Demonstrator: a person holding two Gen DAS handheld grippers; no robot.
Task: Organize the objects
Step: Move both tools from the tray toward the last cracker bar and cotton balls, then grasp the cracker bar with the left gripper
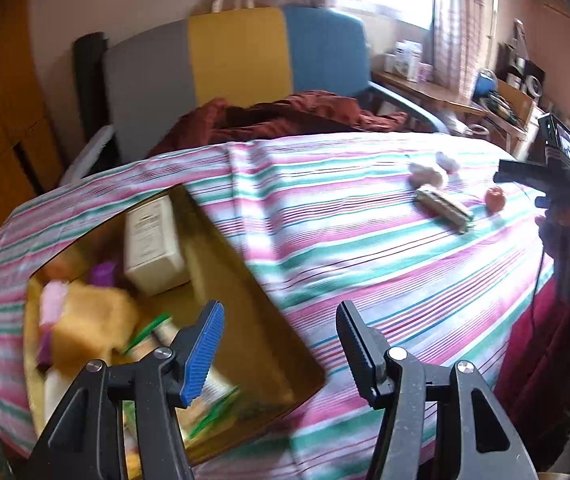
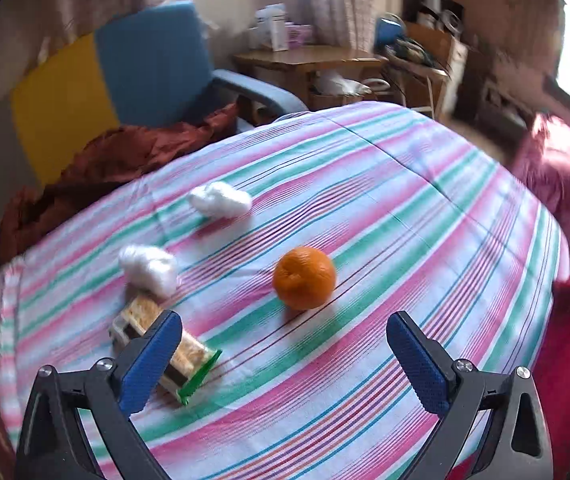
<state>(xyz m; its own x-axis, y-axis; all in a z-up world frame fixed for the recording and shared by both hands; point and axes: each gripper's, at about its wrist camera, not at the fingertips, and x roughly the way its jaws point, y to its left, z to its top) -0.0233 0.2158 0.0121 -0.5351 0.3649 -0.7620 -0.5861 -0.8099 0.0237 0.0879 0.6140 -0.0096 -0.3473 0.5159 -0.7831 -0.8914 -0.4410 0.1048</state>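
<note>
On the striped counter, an orange lies ahead of the right gripper, whose fingers are spread and empty; a snack pack sits just beside its left finger, with two cotton wads beyond. The left gripper, fingers likewise released, hovers at the edge of a box holding a carton and a sponge.

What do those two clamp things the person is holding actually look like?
Both are black plastic tools with angular, triangular-cutout arms joined by silver rivets. The left gripper and right gripper each end in two fingers faced with ribbed blue pads. A thin dark cable hangs by the right tool, beside a dark red sleeve.
</note>
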